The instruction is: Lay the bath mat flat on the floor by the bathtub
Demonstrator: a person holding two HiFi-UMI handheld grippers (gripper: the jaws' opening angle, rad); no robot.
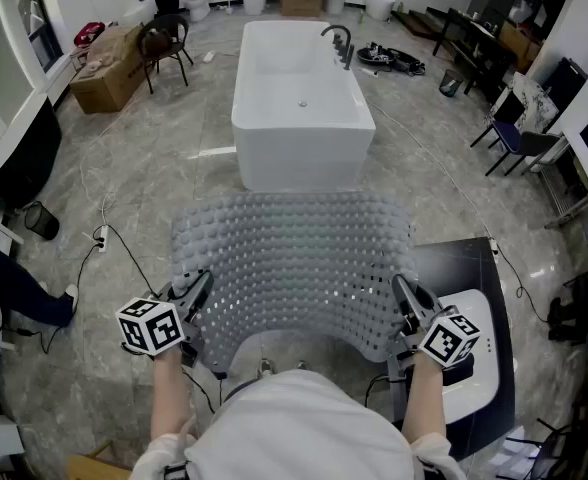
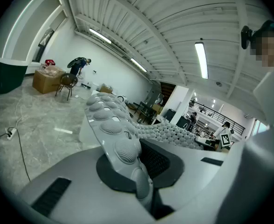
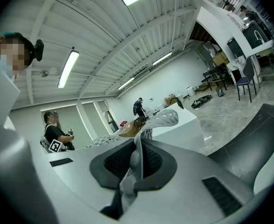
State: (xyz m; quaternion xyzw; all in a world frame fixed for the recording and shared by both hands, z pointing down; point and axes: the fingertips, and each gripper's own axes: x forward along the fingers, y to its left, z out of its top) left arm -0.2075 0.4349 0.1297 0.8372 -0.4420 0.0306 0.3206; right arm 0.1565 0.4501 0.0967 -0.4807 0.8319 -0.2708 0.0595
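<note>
The bath mat [image 1: 294,268] hid from us the floor [image 1: 154,168] just before the bathtub [image 1: 302,98]. We saw a person's leg [image 1: 9,286] cut off at the left edge.

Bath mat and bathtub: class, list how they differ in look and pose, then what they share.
The bath mat is grey and studded; the bathtub is white and smooth. The bath mat hangs pinched by the left tongs and right tongs; the bathtub stands on the floor. Both are broadly rectangular.

Left tongs [image 1: 201,286], right tongs [image 1: 402,290] clamped on bath mat [image 1: 294,258] corners; both forward, tilted slightly down.
</note>
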